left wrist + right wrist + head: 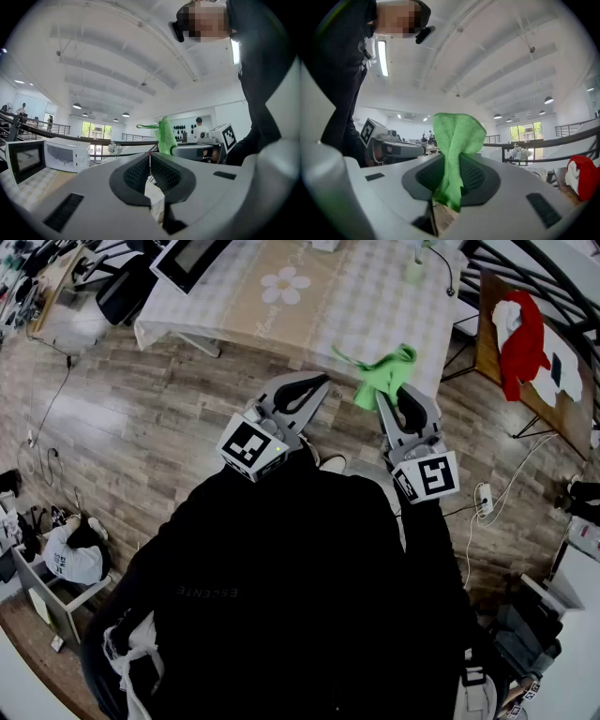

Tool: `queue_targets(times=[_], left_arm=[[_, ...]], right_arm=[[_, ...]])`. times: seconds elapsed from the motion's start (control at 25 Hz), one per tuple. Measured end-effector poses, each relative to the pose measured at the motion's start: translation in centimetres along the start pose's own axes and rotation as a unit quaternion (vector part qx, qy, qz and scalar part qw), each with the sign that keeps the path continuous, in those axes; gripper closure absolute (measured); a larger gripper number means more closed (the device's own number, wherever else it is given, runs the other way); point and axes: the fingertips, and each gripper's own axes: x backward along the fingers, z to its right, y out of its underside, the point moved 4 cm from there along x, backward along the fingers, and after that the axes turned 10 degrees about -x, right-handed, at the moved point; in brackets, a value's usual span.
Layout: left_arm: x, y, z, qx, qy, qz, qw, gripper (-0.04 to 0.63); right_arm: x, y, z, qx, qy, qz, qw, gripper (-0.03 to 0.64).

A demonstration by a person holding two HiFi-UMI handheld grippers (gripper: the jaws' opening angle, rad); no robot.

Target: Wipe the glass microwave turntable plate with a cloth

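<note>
Currently, right tool [397, 393] clamped on a bright green microfibre cloth [384, 369] bunched above its tips, left tool [314, 385] closed on nothing, both over brown wooden floor [141, 427], white microwave oven [65, 157] on the far checked-cloth table [366, 306], its contents unreadable

1 green cloth [457, 138], soft pile, bunched, pinched upright between the closed jaws of the right gripper [449, 177], top fanning above, tail below
</note>
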Motion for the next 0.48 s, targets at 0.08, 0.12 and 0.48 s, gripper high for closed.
queue_targets(times=[0.08, 0.12, 0.48], left_arm=[[0.18, 0.10, 0.37, 0.004, -0.002, 0.001, 1.0000, 0.574], [0.26, 0.20, 0.54, 0.004, -0.002, 0.000, 1.0000, 0.574], [-0.46, 0.29, 1.10, 0.015, -0.006, 0.008, 0.9998, 0.574]], right_arm=[[0.25, 0.19, -0.16, 0.001, -0.001, -0.004, 1.000, 0.517], [0.35, 0.27, -0.23, 0.001, -0.002, -0.006, 1.000, 0.517], [1.09, 0.97, 0.17, -0.022, 0.001, -0.007, 1.000, 0.512]])
